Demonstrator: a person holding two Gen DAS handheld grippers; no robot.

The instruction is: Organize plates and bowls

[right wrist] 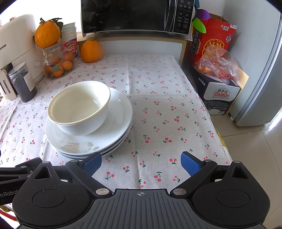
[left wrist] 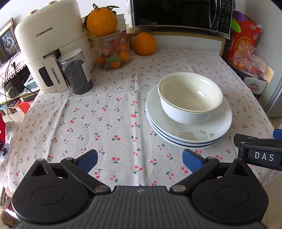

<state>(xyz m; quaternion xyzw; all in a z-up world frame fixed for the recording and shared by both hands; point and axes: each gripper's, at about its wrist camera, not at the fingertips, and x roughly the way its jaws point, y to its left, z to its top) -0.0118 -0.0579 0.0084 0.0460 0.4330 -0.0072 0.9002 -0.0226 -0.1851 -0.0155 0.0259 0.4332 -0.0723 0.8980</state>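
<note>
Nested white bowls [left wrist: 189,98] [right wrist: 78,109] rest on a stack of white plates [left wrist: 218,126] [right wrist: 121,112] on the cherry-print tablecloth [left wrist: 105,114] [right wrist: 167,114]. The top plate has a pale flower print. My left gripper [left wrist: 140,161] is open over bare cloth, near and to the left of the stack, holding nothing. My right gripper [right wrist: 141,163] is open too, near and to the right of the stack; its left blue pad [right wrist: 92,163] sits close to the plates' near rim. Part of the right gripper's body [left wrist: 259,151] shows at the right edge of the left wrist view.
At the back left stand a cream air fryer [left wrist: 51,45], a dark-filled jar [left wrist: 76,72] and a glass jar of small oranges [left wrist: 114,52]. Behind are a large orange [left wrist: 144,44] and a microwave [left wrist: 181,14]. Boxes [right wrist: 216,91] and a bag sit beyond the table's right edge.
</note>
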